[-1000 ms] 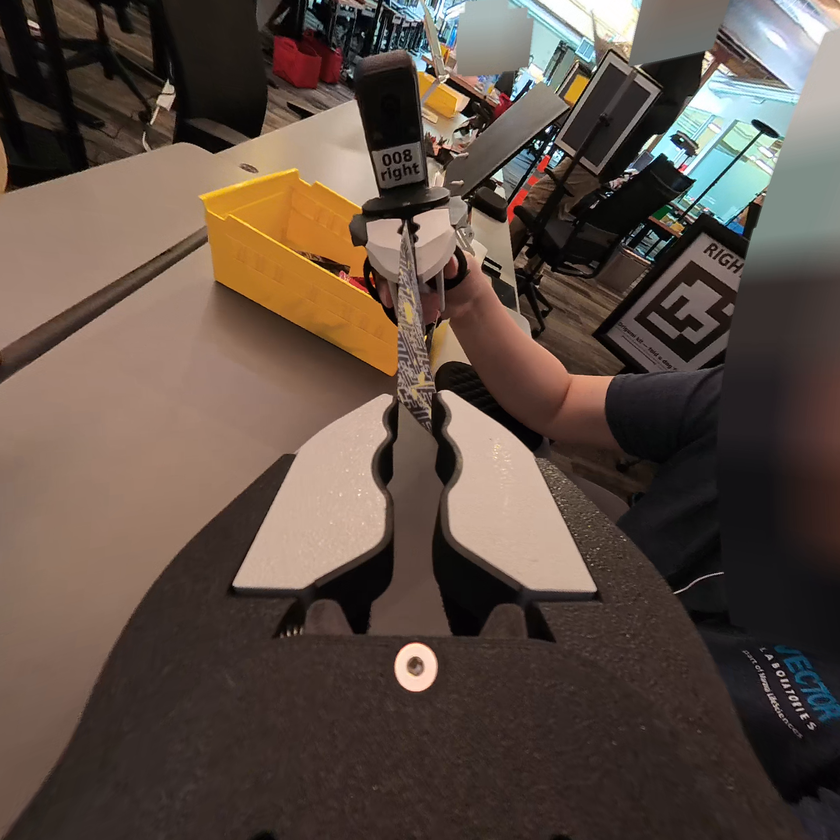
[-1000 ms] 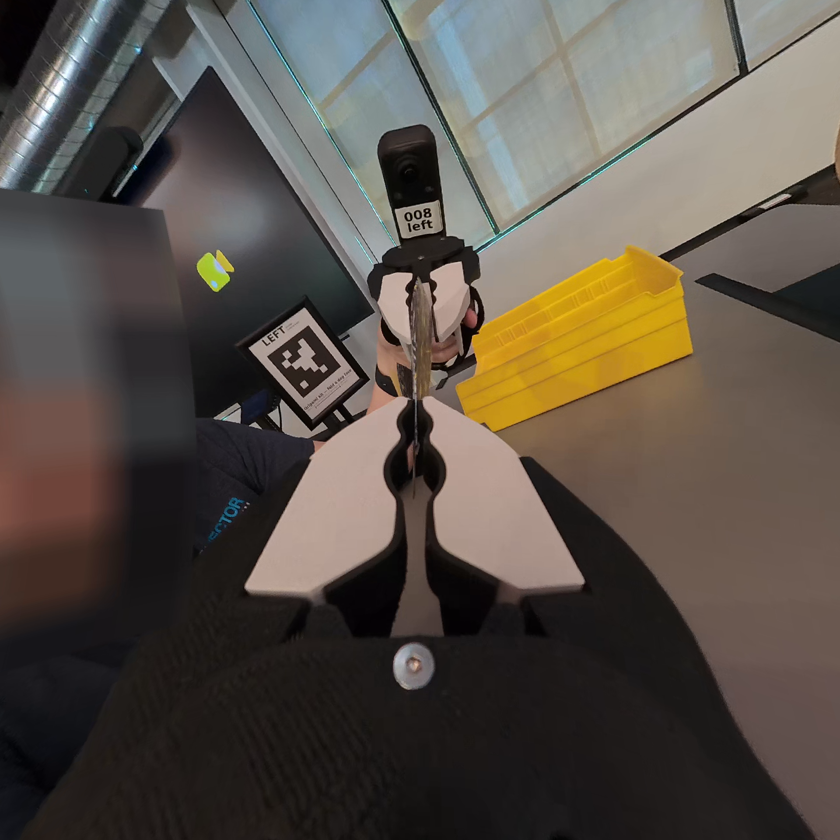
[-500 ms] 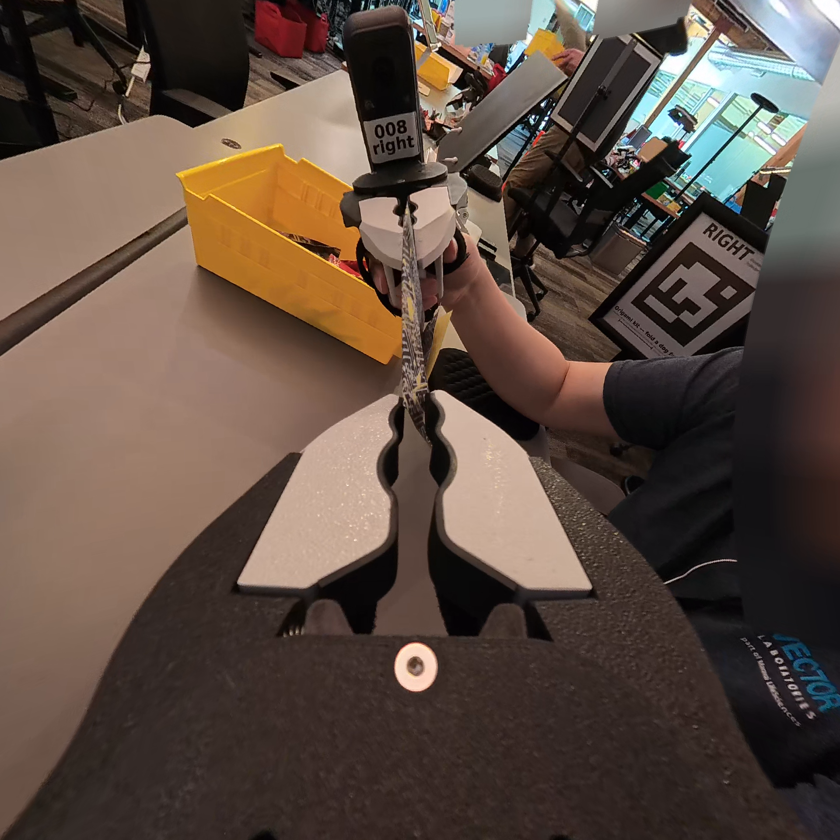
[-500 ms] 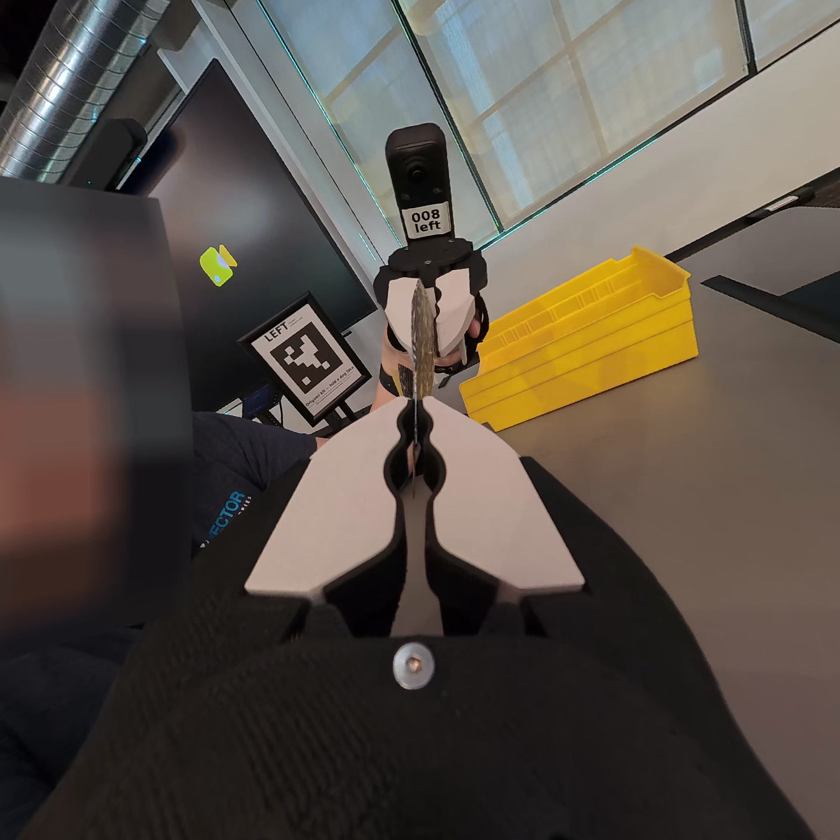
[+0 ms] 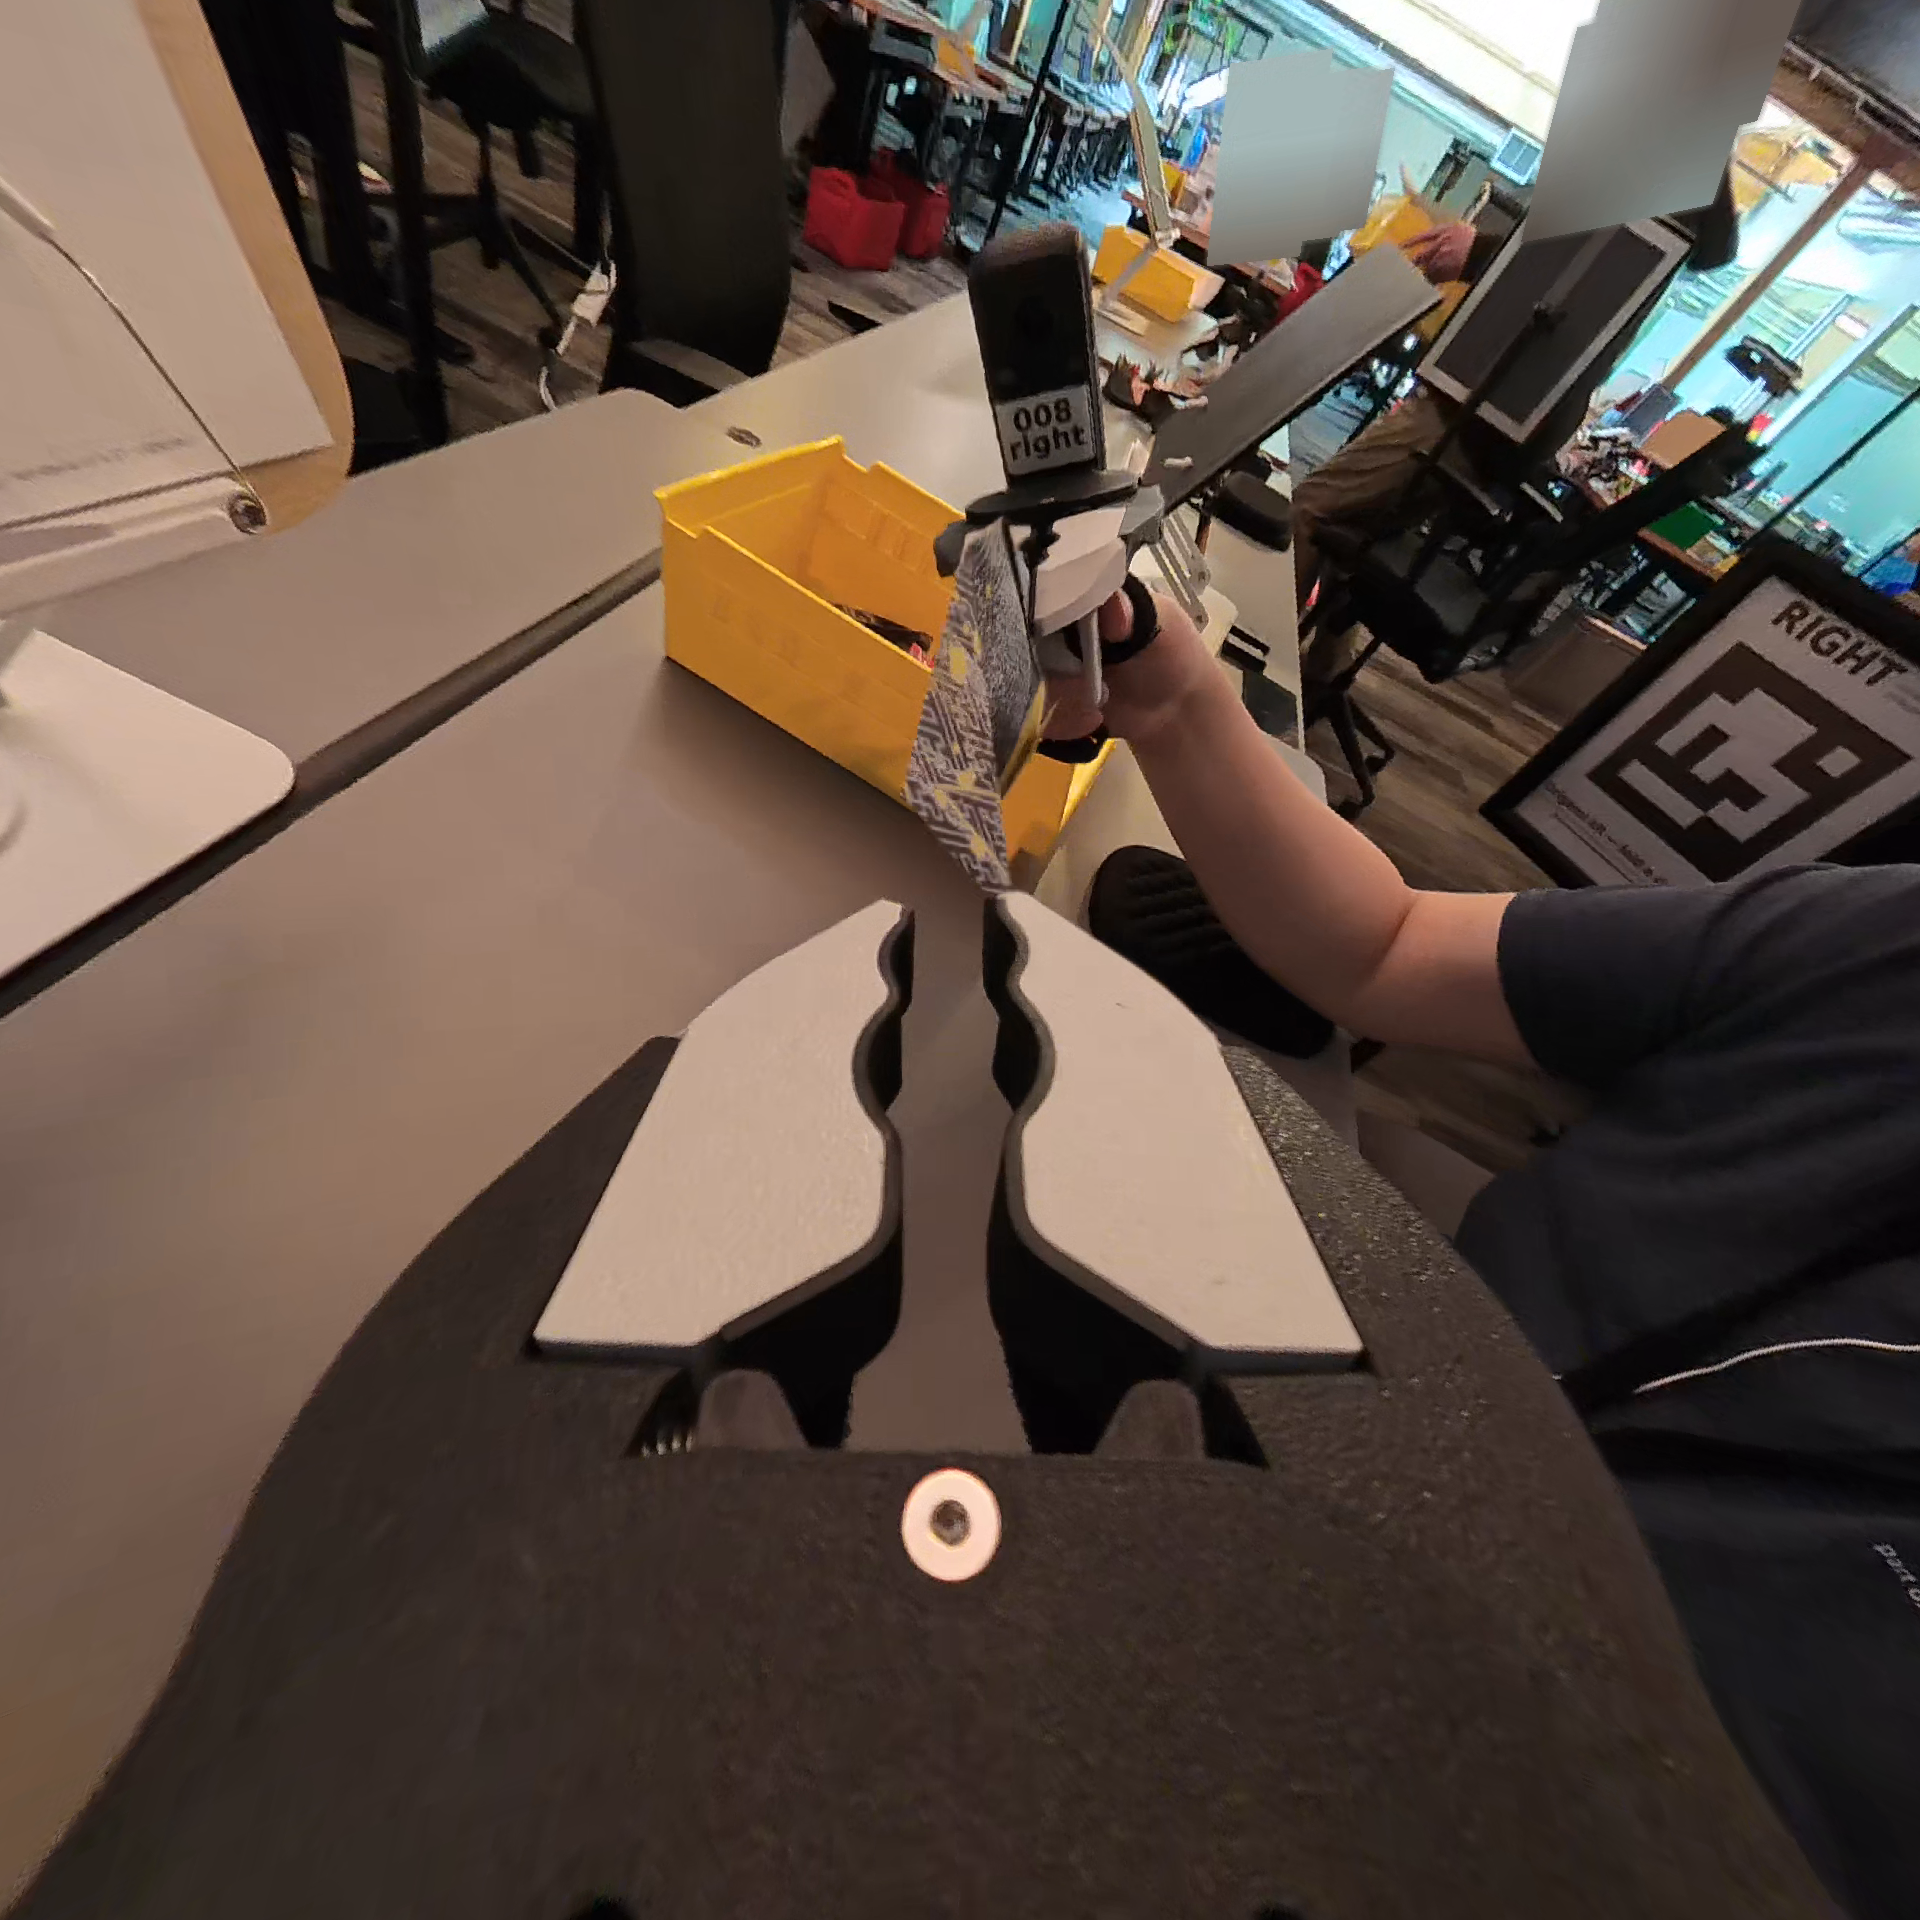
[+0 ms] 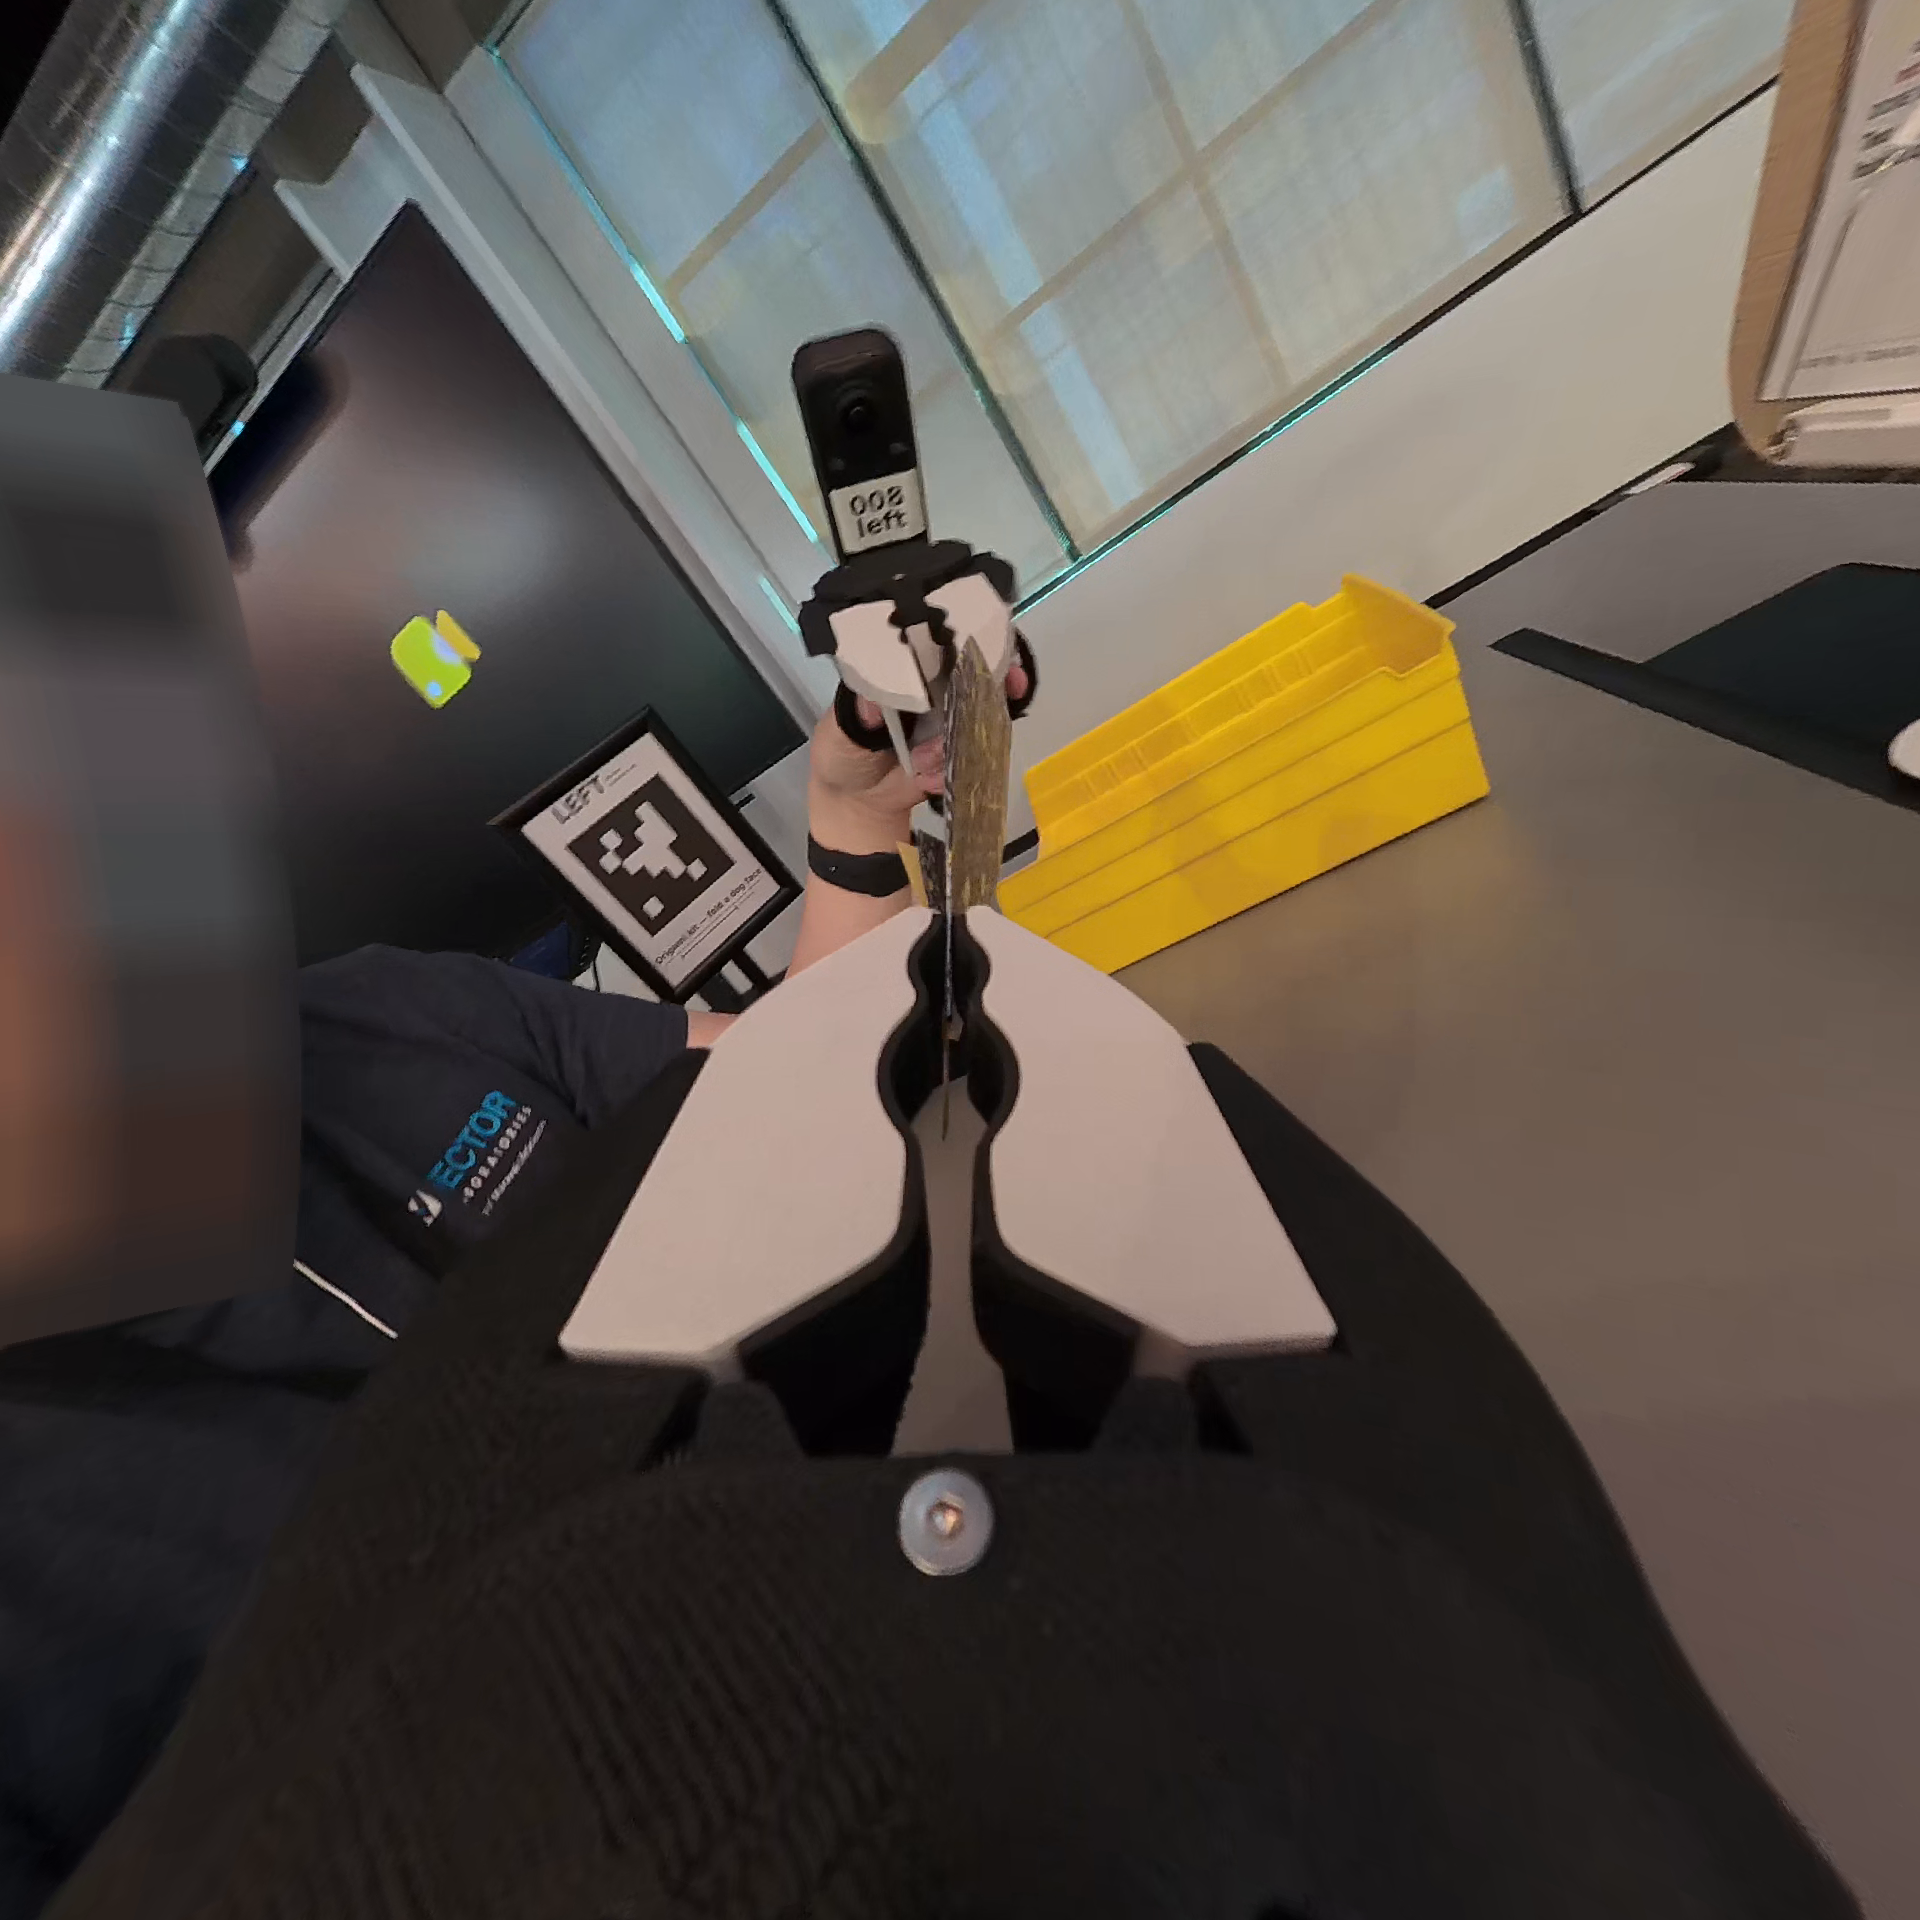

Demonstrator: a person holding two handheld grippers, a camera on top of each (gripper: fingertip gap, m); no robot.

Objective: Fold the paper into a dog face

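While your right gripper (image 6: 948, 935) pinches the folded paper (image 6: 971, 790) between its closed white fingers, your left gripper (image 5: 948, 914) stands parted — a clear gap between its tips, nothing clamped.

Paper: thin, patterned in blue-grey and white maze-like lines with yellow flecks; held edge-on in the air above the grey table (image 5: 364, 935), seen as a narrow tapering strip. In the left wrist view its lower tip hangs just beyond the left gripper's right fingertip (image 5: 1013, 925); contact cannot be told.

Writing: each gripper carries a black camera stalk with a small white label; framed black-and-white marker cards (image 5: 1745, 758) stand at either side, each with a printed heading and a caption line; your dark shirt (image 6: 468, 1122) bears a printed logo. Wording not recorded.

Materials: gripper fingers flat, white, wavy along the inner edges, set in a black textured body. Yellow plastic bin (image 5: 821, 623) — ribbed, open-topped — rests on the matte table beyond the paper. White monitor base (image 5: 114, 769) at the table's left.
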